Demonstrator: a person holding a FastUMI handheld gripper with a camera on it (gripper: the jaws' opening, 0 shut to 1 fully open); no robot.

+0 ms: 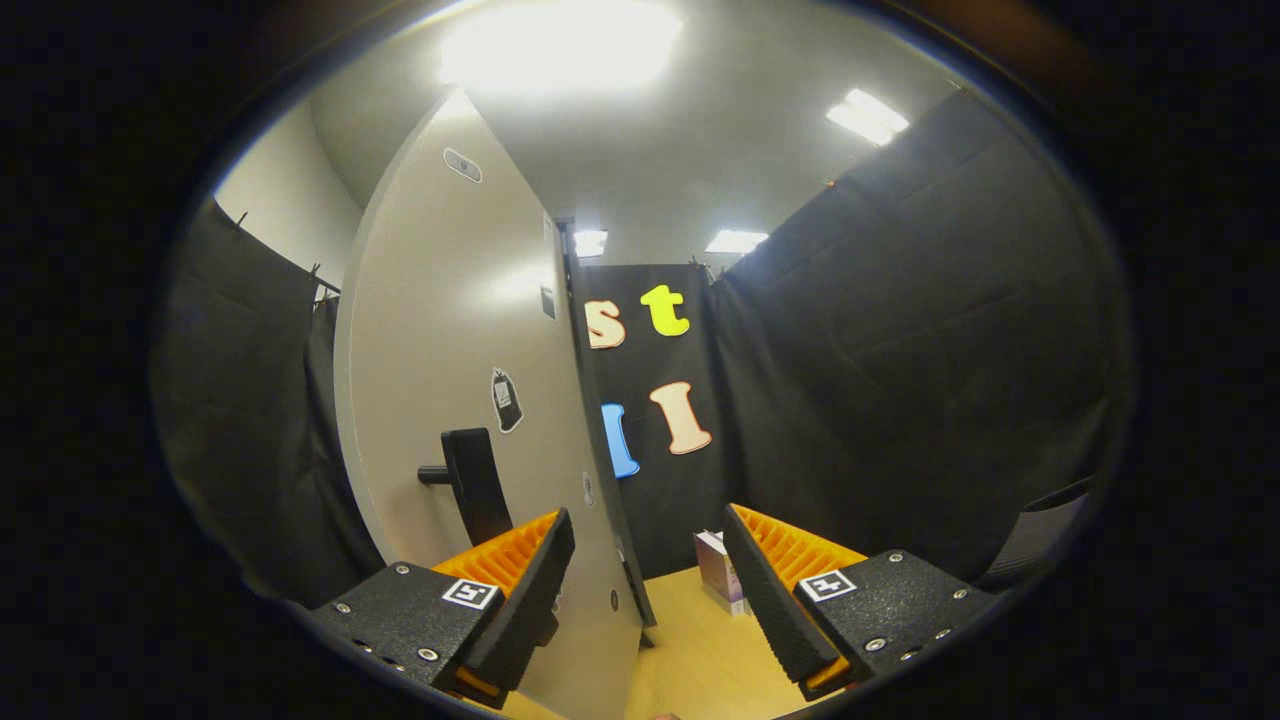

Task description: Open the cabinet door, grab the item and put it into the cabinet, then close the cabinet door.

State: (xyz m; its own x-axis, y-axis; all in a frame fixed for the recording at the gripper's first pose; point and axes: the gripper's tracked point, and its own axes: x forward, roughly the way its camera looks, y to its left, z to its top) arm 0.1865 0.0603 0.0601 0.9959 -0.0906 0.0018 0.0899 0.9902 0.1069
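- Farthest left hangs the black cloth wall (240, 400) of the booth, clipped up along its top edge, with a strip of pale room wall above it.
- Next comes the cabinet door (440, 330), a tall light-grey panel swung open so that its free edge points toward the gripper; a few small stickers sit on its face.
- A black handle (472, 485) stands out from the lower part of that door on a short stub, just beyond the left finger and apart from it.
- The gripper (650, 600) is spread wide, released, with nothing between its fingers.
- The left finger (520, 580), black with an orange ribbed back, sits in front of the door's face; I cannot tell whether it touches the panel.
- The door's lower edge runs down through the gap between the two fingers, onto the light wooden tabletop (700, 660).
- Just ahead of the right finger, close by its inner tip, a small box (722, 570), white with purple print, stands upright on that tabletop: the item still outside the cabinet.
- The right finger (775, 590) is free of everything.
- Beyond it more black cloth fills the right side, with ceiling lights (866, 115) glowing overhead.
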